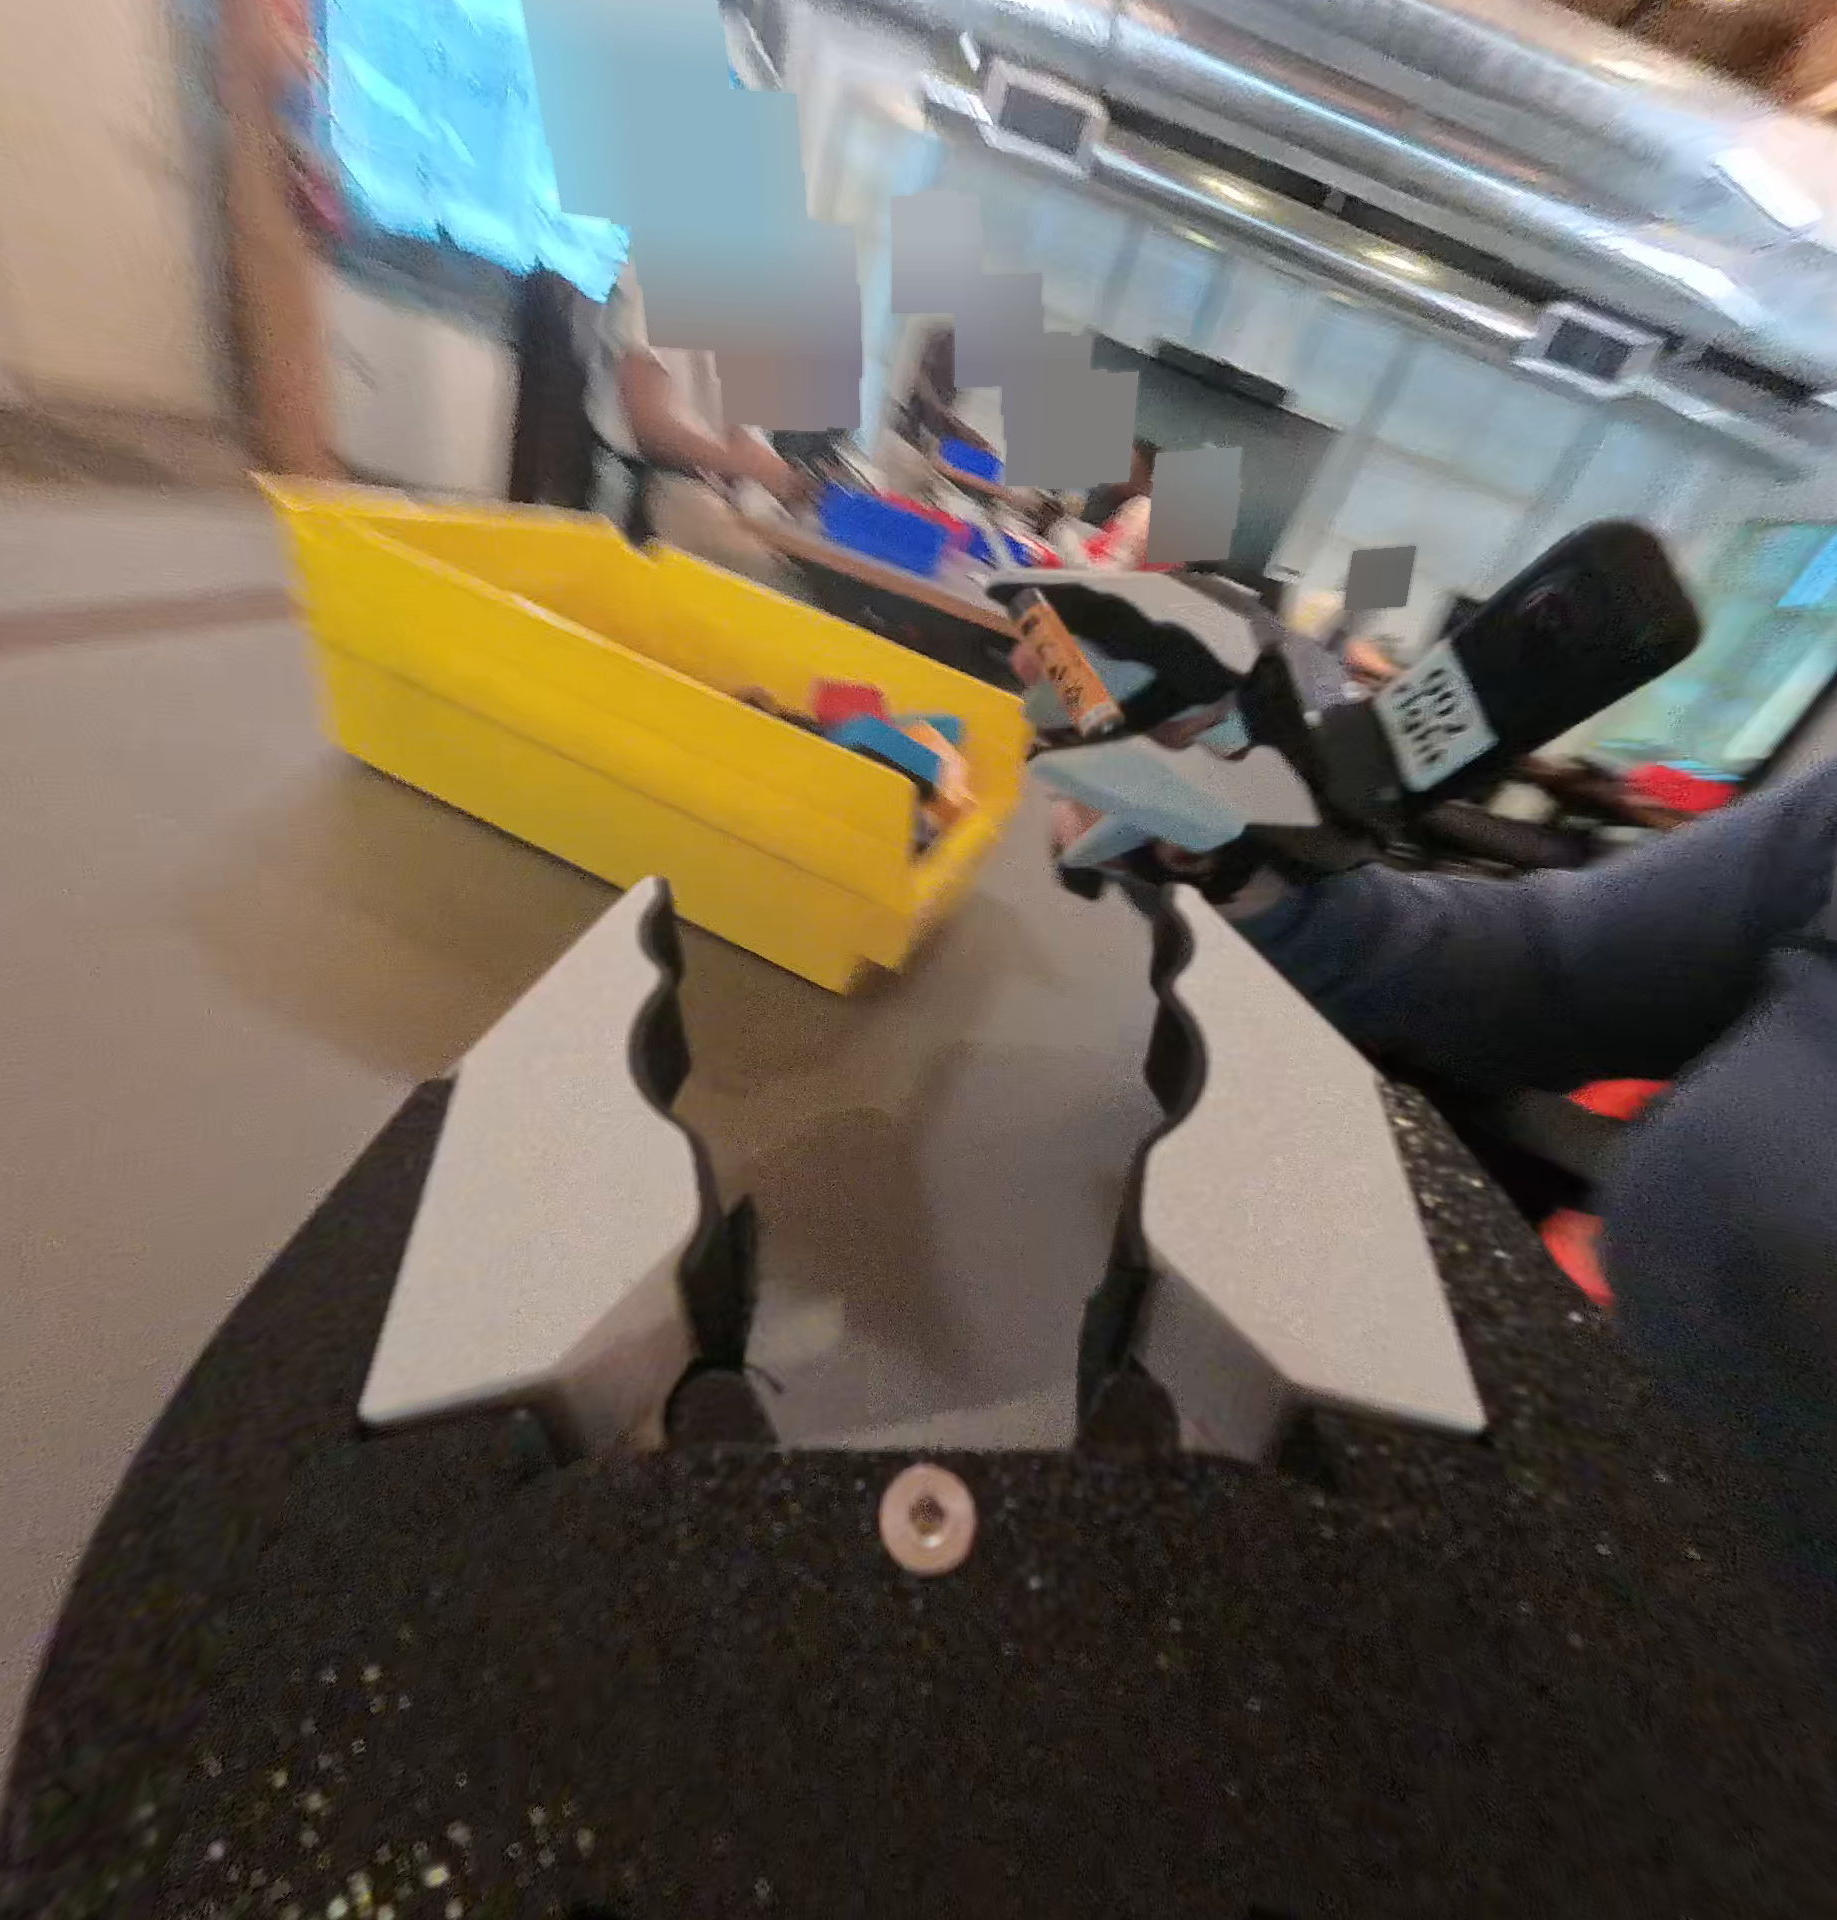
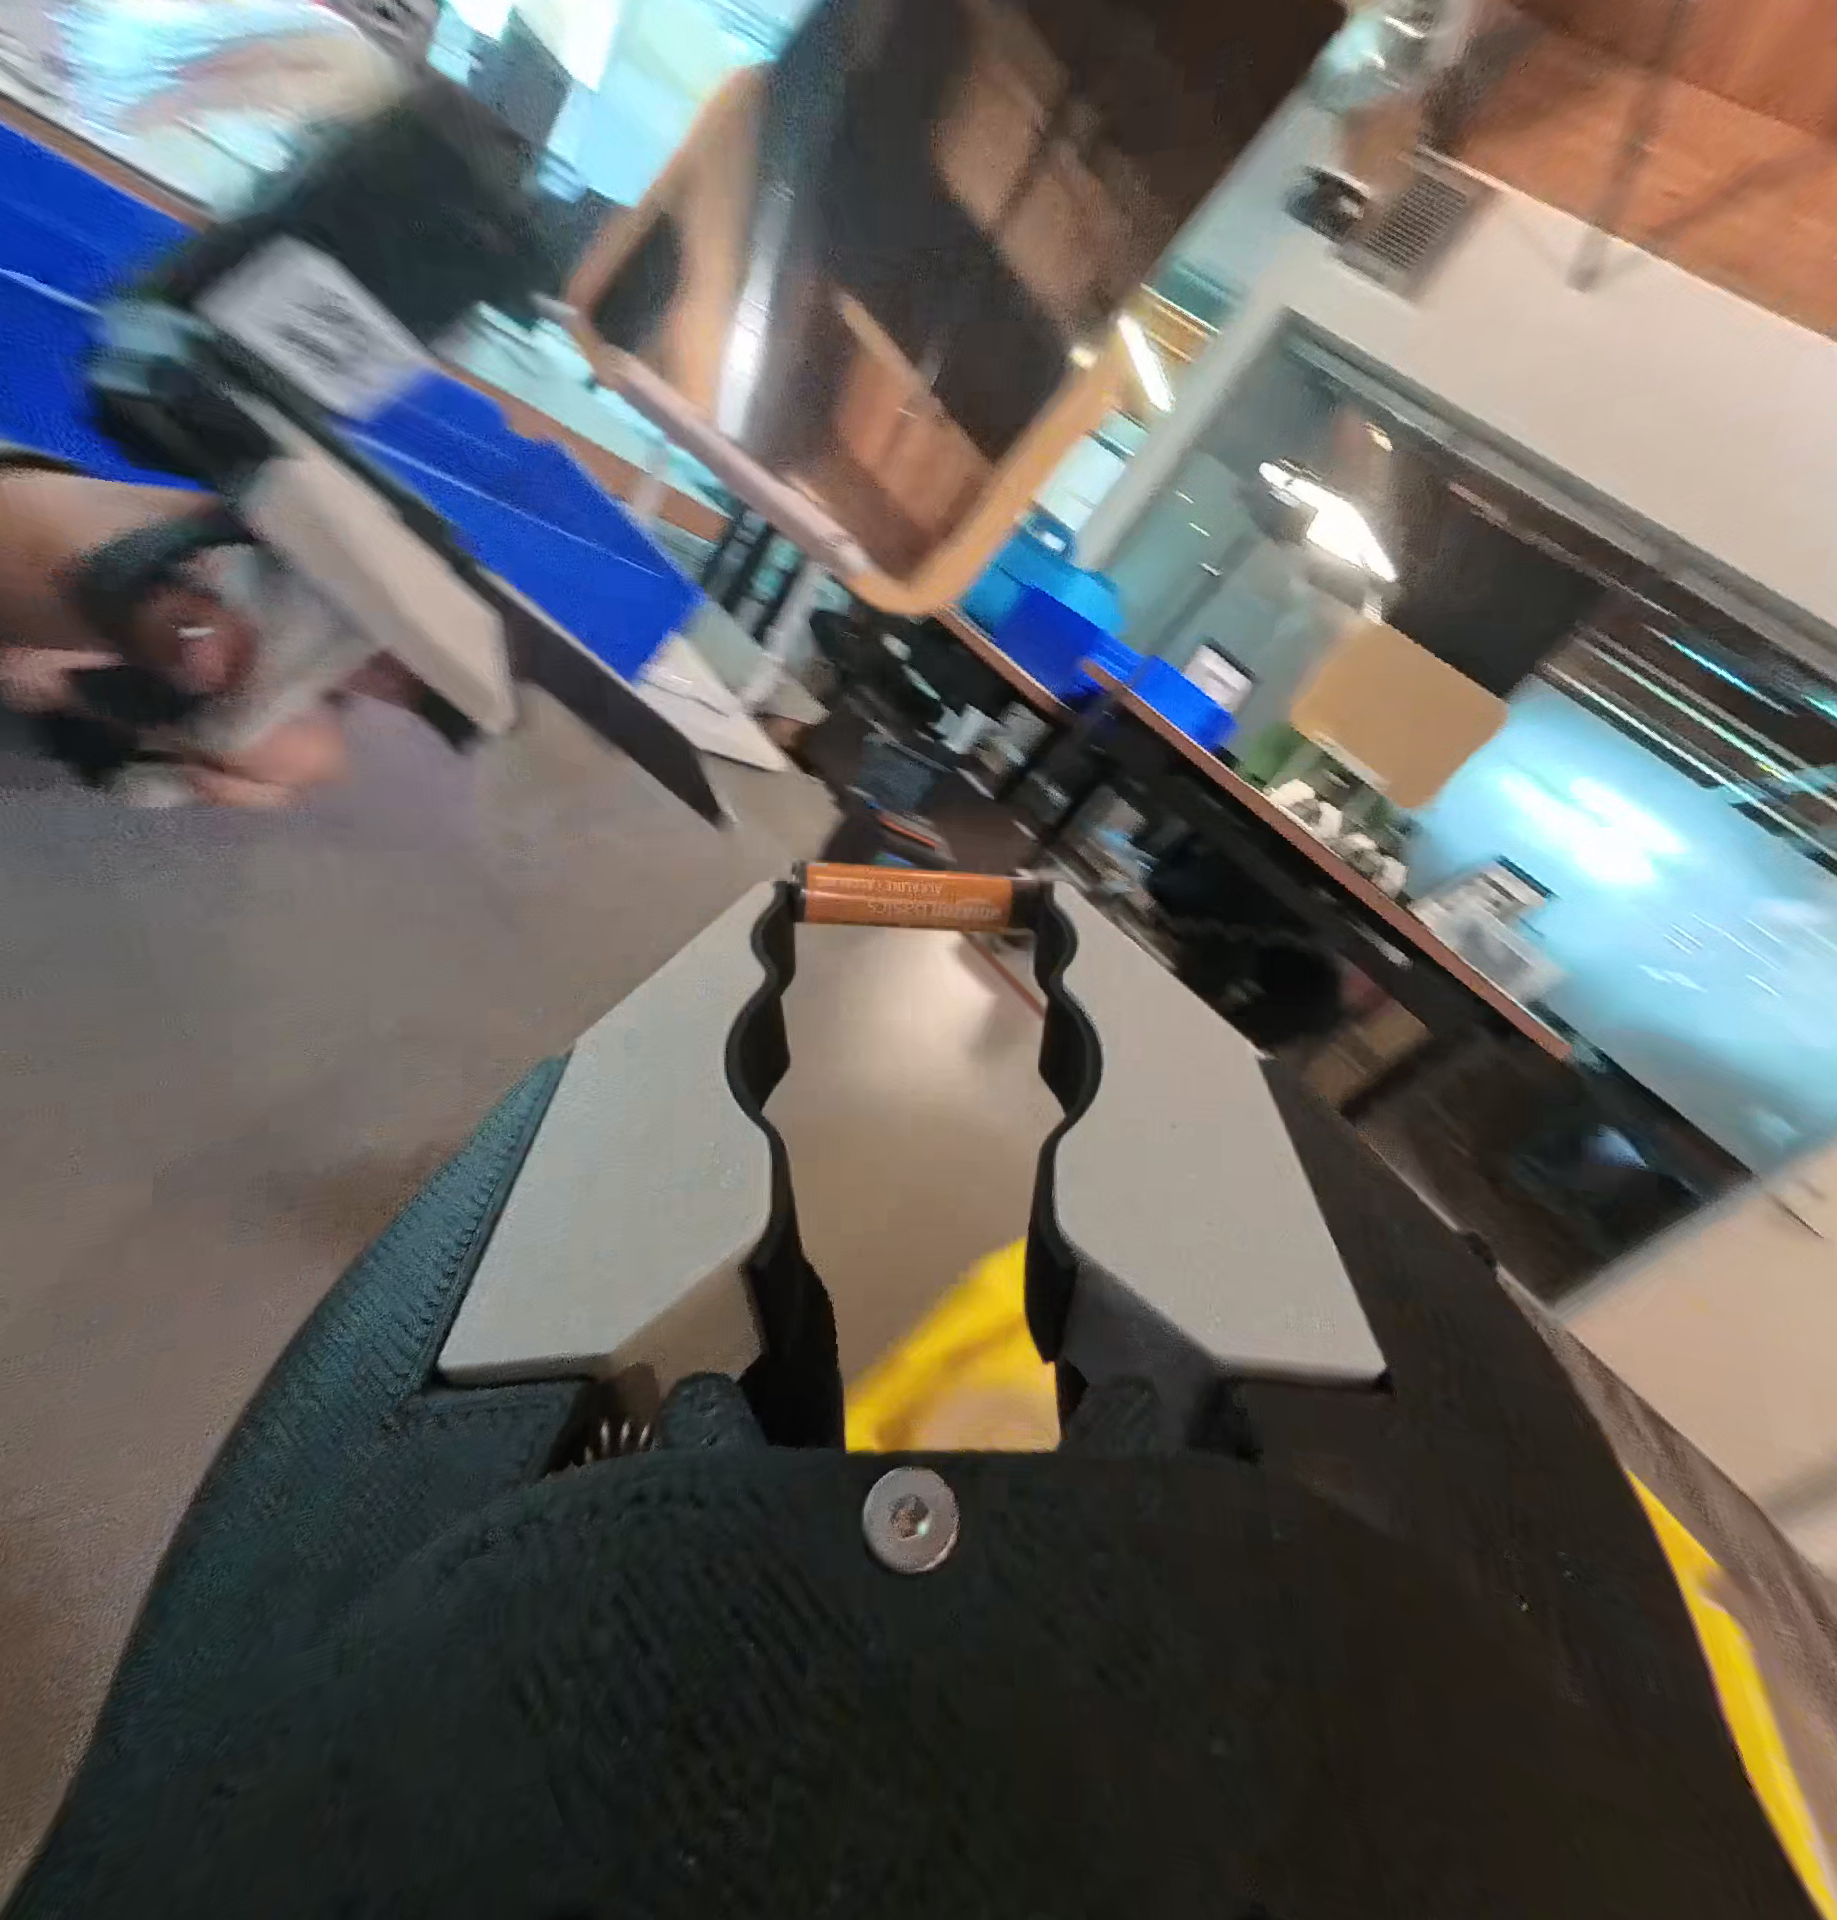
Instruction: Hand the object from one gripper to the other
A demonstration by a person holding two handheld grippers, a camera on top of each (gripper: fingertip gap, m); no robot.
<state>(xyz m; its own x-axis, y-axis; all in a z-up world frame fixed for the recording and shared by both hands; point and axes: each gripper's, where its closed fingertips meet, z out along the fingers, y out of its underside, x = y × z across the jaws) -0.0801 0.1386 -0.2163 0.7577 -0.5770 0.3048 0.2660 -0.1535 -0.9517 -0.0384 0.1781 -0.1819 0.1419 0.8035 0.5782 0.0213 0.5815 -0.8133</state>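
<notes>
The right tongs (image 2: 919,909) grasp an orange battery (image 2: 919,899) by its two ends, so that it spans the gap between the very tips. In the left wrist view the same battery (image 1: 1065,670) shows as a small orange cylinder held in the air just beside the near end of the yellow bin (image 1: 623,727), above the table (image 1: 166,935). The right tongs (image 1: 1075,717) are tilted there, with a black camera body behind them and a dark sleeve (image 1: 1516,966) beneath.

The left tongs (image 1: 909,914) are released, their grey wavy-edged fingers (image 1: 571,1143) spread wide with nothing between them. They sit on the near side of the bin and point toward it and the battery. The bin rests on the table and holds a few red, blue and orange blocks (image 1: 893,738) at its near end.
</notes>
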